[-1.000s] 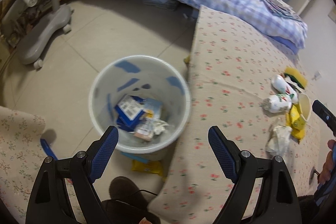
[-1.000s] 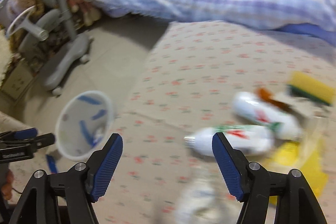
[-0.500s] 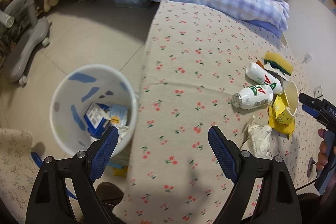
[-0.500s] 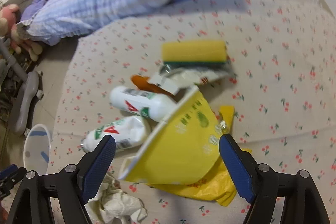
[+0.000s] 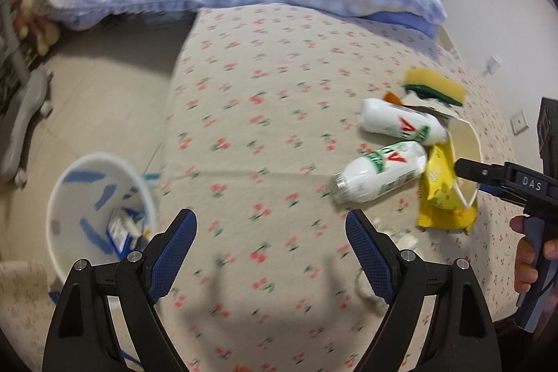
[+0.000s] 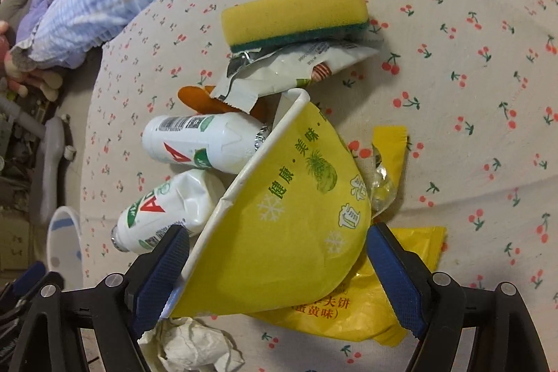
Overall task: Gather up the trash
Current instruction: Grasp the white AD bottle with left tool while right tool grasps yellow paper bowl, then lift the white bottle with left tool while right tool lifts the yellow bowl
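My left claw (image 5: 270,244) is wide open, its two blue fingers (image 5: 174,250) far apart with nothing between them. My right claw (image 6: 277,271) is open too, one finger on each side of a yellow paper bowl (image 6: 289,232). My right hand (image 5: 532,253) grips that claw's handle.

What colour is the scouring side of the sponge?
Dark green, under the yellow foam of the sponge; clearest in the right wrist view.
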### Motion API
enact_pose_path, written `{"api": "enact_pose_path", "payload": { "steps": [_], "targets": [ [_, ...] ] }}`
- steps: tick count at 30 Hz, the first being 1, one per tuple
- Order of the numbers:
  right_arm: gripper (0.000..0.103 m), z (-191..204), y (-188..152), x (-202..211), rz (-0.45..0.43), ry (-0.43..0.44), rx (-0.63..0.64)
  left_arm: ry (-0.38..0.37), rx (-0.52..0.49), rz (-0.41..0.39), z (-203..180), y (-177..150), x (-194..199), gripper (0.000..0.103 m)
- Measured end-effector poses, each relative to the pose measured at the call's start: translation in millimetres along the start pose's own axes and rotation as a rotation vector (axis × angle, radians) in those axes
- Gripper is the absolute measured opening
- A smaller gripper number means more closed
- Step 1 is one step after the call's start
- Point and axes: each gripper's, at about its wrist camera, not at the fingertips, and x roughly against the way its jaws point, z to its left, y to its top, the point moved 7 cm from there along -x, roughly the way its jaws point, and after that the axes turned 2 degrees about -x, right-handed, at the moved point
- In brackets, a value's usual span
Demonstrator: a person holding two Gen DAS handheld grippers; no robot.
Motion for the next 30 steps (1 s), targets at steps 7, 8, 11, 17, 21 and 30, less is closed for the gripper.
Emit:
{"api": "enact_pose_path", "payload": {
  "steps": [7, 8, 11, 17, 21, 30],
  "targets": [
    [0.029, 3, 4, 24, -0.055, 0.042, 0.043, -0.031, -0.158, -0.004, -58, 19, -19, 0.089],
    [0.025, 2, 5, 31, -0.071, 0.039, 0.057, -0.032, -0.187, -0.008, -68, 22, -23, 0.089],
    [0.014, -6, 7, 46, -0.112, 0.005, 0.097, -0.043, -0.254, -0.015, -91, 28, -33, 0.089],
    [0.014, -39, 15, 62, -0.152, -0.049, 0.091, -0.052, -0.367, 0.014, -118, 27, -58, 0.080],
    [0.050, -63, 19, 72, -0.143, 0.006, 0.026, -0.059, -0.371, 0.053, -122, 23, -71, 0.069],
    [0.082, -57, 13, 79, -0.140, 0.057, 0.083, -0.071, -0.282, 0.060, -115, 19, -61, 0.054]
  ]
}}
